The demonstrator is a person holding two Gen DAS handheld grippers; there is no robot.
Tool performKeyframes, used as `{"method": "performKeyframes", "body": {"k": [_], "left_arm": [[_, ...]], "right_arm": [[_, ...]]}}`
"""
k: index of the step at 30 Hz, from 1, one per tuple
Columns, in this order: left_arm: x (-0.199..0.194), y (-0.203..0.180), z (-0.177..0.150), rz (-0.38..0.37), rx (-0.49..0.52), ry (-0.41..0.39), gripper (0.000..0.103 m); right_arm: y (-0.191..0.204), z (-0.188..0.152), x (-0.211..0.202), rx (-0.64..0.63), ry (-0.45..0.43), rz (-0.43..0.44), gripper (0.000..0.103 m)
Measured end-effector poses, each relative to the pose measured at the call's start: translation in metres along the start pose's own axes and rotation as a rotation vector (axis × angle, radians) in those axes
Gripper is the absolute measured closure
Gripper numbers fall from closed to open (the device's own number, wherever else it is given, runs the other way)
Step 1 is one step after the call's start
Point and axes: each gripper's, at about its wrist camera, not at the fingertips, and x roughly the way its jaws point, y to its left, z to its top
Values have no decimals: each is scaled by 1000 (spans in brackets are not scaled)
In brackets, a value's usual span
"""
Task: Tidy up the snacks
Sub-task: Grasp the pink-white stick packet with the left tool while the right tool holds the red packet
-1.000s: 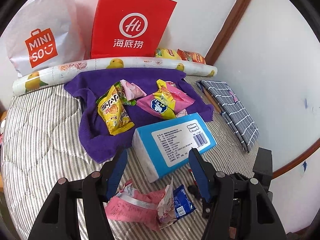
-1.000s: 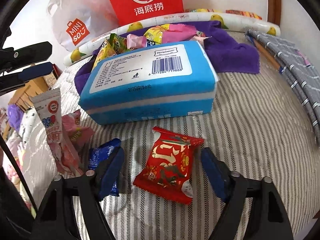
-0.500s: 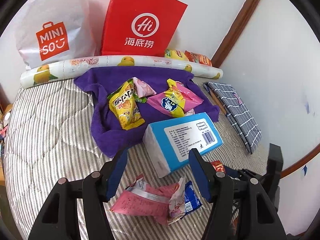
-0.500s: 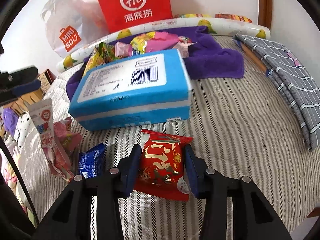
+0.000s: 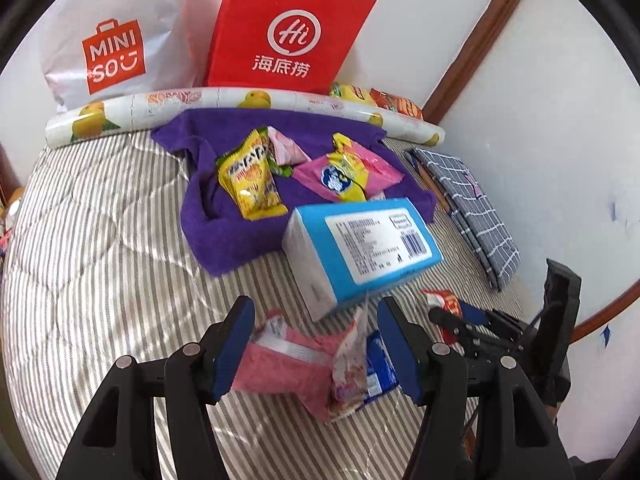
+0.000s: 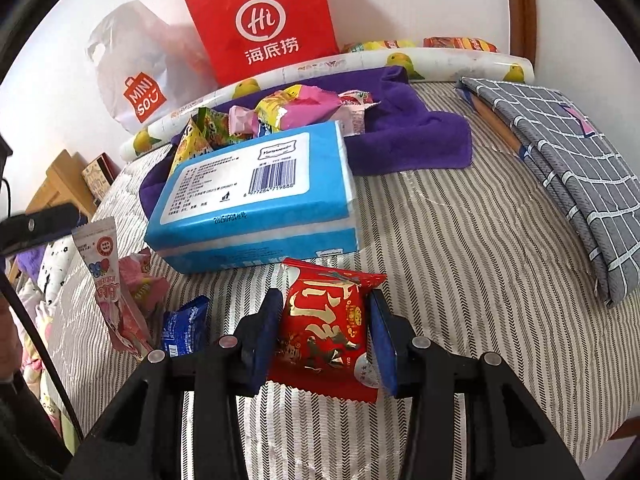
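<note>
We grip the red snack packet (image 6: 324, 324) low in the frame.
Our right hand-held gripper (image 6: 324, 334) clamps it; our left hand-held gripper (image 5: 316, 344) gapes, seemingly above pink packets (image 5: 288, 364).

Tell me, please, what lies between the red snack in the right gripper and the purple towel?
The blue tissue pack lies between the red snack, held by the right gripper, and the purple towel. The right wrist view shows it.
</note>
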Motion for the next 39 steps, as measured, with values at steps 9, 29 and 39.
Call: {"method": "performKeyframes", "body": {"k": [9, 29, 39], "left_arm": [[4, -27, -33, -28, 37, 38, 40], [44, -46, -35, 66, 61, 67, 87], [21, -51, -30, 24, 75, -2, 91]], "right_arm": [[-15, -3, 1, 38, 5, 45, 60], [-50, -14, -2, 107, -3, 74, 60], [-56, -11, -6, 108, -12, 65, 60]]}}
